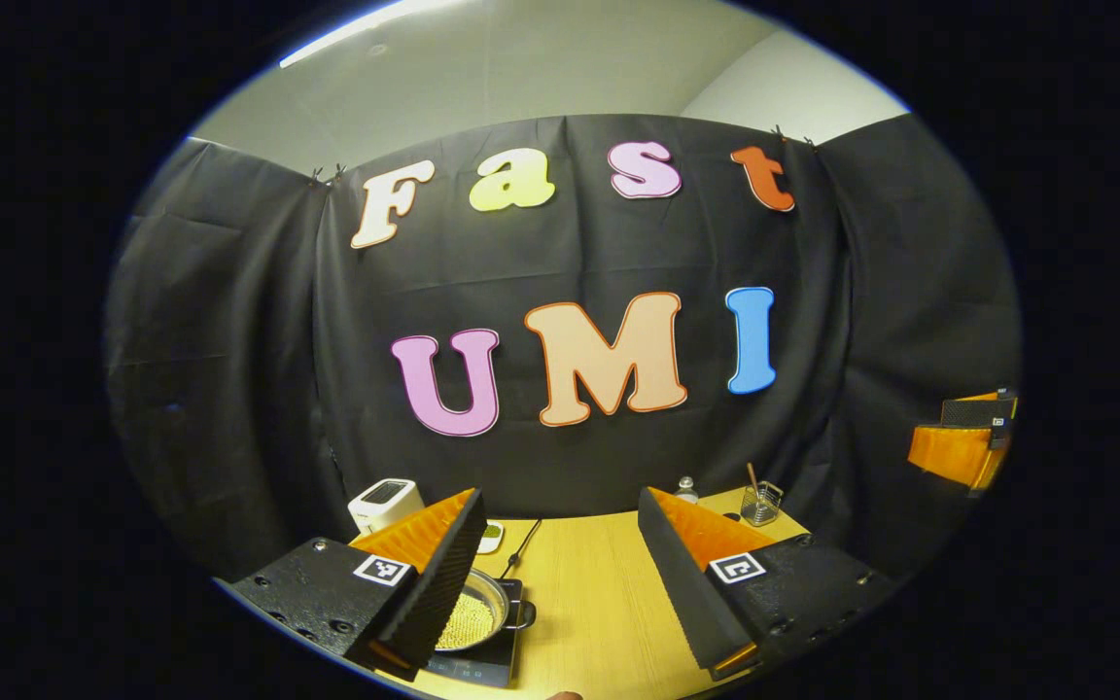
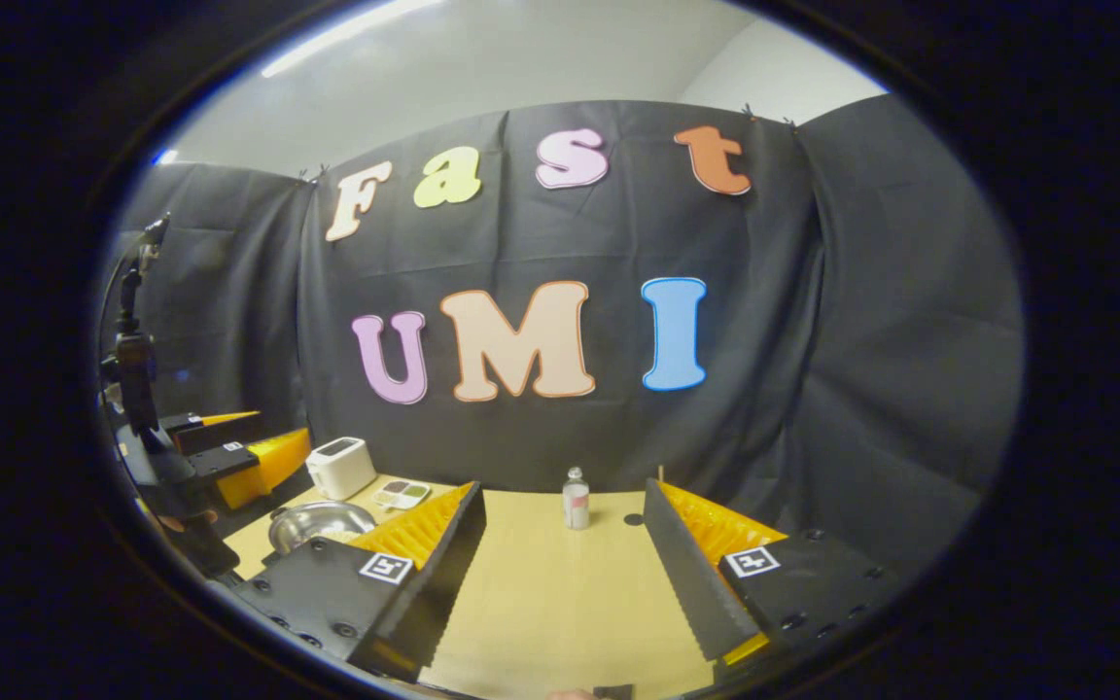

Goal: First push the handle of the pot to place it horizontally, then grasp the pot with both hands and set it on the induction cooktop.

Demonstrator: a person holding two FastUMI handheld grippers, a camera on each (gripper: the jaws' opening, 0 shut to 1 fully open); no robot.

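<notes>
A pale wooden table (image 2: 560, 593) stands against the black cloth wall of the booth, under a light ceiling with a bright strip lamp. Taking the induction cooktop (image 1: 482, 661) as the landmark: in the left gripper view it lies flat near the front left of the table, and the pot (image 1: 472, 612) sits on top of it, a shallow steel pan with something pale and grainy inside. A small dark side handle juts from the pot's rim toward the middle of the table; the opposite side is hidden behind a finger, so the pot's long axis cannot be told for sure. A cable runs from the cooktop back toward the wall.

Behind the cooktop, by the wall, stands a white toaster (image 1: 385, 504), with a small white palette (image 2: 402, 495) beside it. Far across the table from the cooktop is a wire basket (image 1: 761, 504), and a small bottle (image 2: 576, 499) stands near the wall.

The left gripper (image 1: 560, 574) hovers above the table with its fingers spread wide and nothing between them; its left finger overlaps the pot in view. The right gripper (image 2: 565, 583) is likewise wide apart and holds nothing, over bare table well to the side of the cooktop. In the right gripper view the pot (image 2: 319, 523) shows as a steel bowl just past the left finger.
</notes>
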